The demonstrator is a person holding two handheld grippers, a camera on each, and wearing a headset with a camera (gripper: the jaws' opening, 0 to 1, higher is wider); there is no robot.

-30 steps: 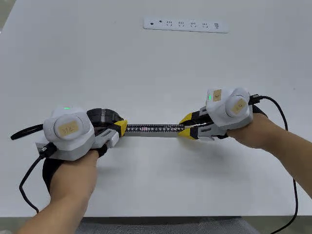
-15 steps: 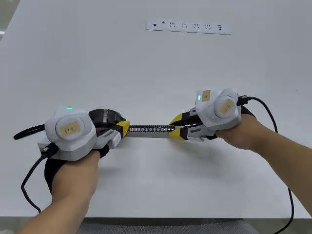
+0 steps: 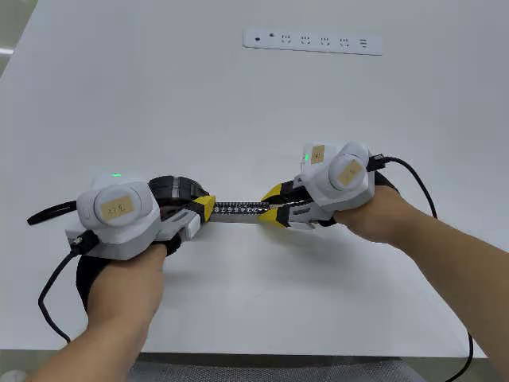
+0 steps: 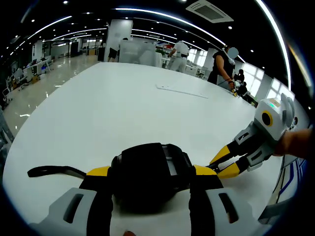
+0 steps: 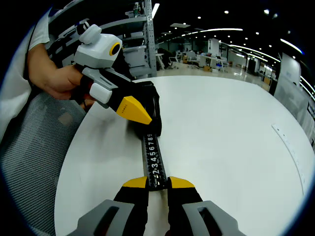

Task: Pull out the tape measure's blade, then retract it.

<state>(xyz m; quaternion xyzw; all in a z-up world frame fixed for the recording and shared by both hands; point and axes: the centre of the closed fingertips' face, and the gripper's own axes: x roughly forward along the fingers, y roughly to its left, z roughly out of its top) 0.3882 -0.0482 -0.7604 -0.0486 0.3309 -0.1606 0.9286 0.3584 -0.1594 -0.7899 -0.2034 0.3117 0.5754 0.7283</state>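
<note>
Now left gripper (image 4: 151, 173) clamped on tape measure case (image 3: 173, 189), right gripper (image 5: 158, 183) pinching the blade (image 5: 152, 155) between them.

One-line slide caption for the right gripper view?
Right gripper pinches the tape blade while the left gripper holds the black case on a white table.

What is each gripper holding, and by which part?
Left gripper is shut on the black round tape measure case, across its sides; right gripper is shut on the free end of the black numbered blade.
</note>
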